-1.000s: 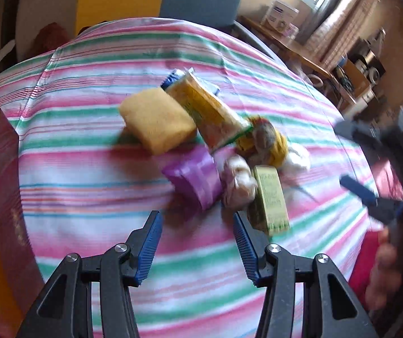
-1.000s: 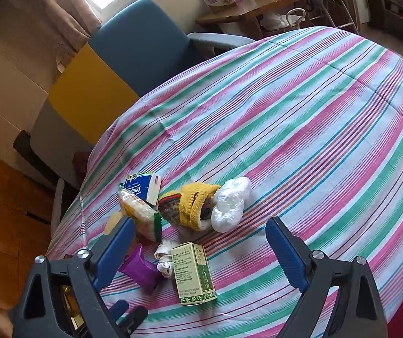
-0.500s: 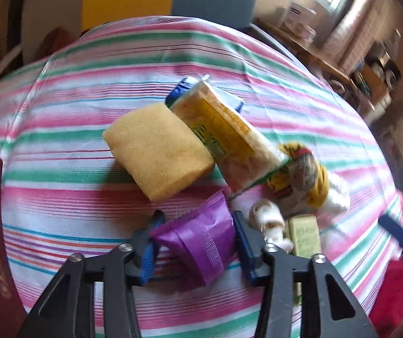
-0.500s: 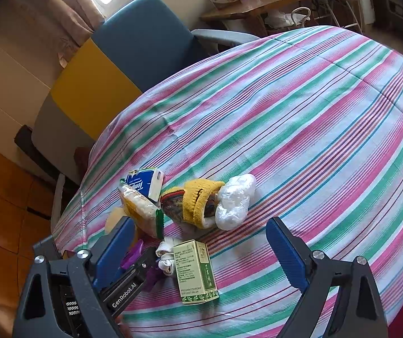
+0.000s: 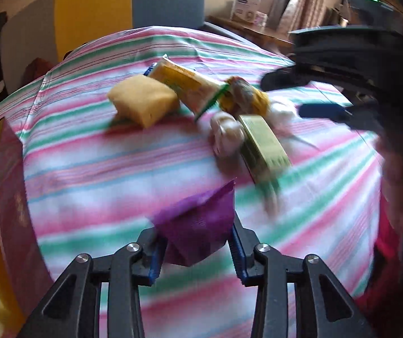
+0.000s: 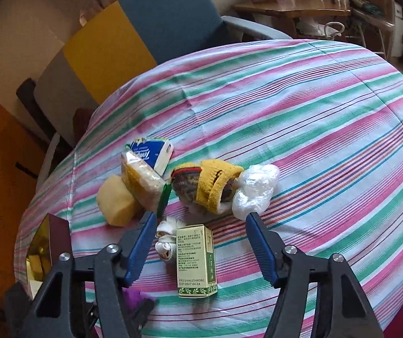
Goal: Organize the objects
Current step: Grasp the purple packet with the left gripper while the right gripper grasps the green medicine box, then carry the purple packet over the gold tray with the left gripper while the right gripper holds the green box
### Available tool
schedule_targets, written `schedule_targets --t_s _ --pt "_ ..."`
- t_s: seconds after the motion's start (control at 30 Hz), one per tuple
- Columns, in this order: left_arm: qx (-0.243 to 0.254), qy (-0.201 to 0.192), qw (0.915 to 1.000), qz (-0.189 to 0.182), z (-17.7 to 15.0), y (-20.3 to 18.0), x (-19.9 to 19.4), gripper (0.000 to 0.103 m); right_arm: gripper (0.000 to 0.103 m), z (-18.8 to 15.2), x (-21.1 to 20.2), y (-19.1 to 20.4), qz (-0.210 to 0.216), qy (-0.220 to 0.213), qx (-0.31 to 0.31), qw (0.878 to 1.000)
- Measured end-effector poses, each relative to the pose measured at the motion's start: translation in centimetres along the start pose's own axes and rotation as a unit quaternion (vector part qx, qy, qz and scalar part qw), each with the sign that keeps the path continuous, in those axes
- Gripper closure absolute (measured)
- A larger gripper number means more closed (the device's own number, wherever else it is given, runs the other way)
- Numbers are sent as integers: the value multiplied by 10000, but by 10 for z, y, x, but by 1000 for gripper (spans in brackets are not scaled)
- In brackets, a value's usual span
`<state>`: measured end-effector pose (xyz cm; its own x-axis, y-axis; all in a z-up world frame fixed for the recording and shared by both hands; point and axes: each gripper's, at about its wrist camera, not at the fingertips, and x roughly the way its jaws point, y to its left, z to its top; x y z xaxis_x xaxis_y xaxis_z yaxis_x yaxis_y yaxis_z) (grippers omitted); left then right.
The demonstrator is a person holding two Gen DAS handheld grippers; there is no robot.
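Observation:
A purple packet (image 5: 198, 225) sits between the blue pads of my left gripper (image 5: 195, 231), whose jaws are closing and pressing on it; it is clear of the pile. The packet's corner (image 6: 135, 295) shows low in the right wrist view. A green box (image 6: 195, 259) lies flat between the fingers of my right gripper (image 6: 200, 217). Its jaws are closing, but the pads stand apart from the box. Beyond lie a white roll (image 6: 166, 236), a yellow sponge (image 6: 116, 202), a yellow food packet (image 6: 142, 183), a tissue pack (image 6: 152, 152), a yellow knit piece (image 6: 209, 186) and a white plastic bag (image 6: 255, 188).
The striped tablecloth (image 6: 314, 140) covers a round table. A dark red box (image 6: 57, 239) with a yellow inside stands at the table's left edge. A blue and yellow chair (image 6: 150, 22) is behind the table. A person's hand (image 5: 398, 169) holds the right gripper.
My left gripper reached the purple packet, closed on it and drew it away from the pile. The right gripper's jaws narrowed and now straddle the green box.

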<state>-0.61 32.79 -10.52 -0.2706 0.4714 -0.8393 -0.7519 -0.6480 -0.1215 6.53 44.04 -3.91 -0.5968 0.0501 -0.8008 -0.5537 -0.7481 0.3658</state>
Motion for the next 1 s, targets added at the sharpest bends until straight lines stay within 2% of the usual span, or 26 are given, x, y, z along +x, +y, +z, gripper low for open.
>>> schedule_targets --t_s 0.17,0.3,0.33,0.37,0.43,0.53,0.6,0.67,1.0 --pt "183 52 9998 -94 -19 1 -7 63 40 -5 23 13 -68 445 -370 9983" --pt "1 91 9994 -347 -22 9 -6 62 42 -14 42 24 -360 765 -763 9935" --pt "-77 79 9992 -393 -22 10 -5 62 52 -16 45 26 -525 821 -883 9913" --pt "-80 40 9992 -390 -22 10 -4 62 70 -18 49 27 -663 875 -988 9890" --pt "36 -80 9995 -314 -24 7 -1 62 72 -22 53 27 -880 948 -1204 9843" --pt "66 -262 9992 -296 -28 5 0 62 73 -24 59 27 -995 1041 -1330 9806" --pt "33 -279 9991 -309 -29 5 0 61 73 -24 67 23 -1065 1238 -1273 9783" --pt "15 -286 9990 -330 -28 6 1 61 73 -25 69 22 -1098 1239 -1305 9775" --pt "47 -299 9989 -359 -27 5 0 61 72 -20 72 7 -940 1295 -1062 9814"
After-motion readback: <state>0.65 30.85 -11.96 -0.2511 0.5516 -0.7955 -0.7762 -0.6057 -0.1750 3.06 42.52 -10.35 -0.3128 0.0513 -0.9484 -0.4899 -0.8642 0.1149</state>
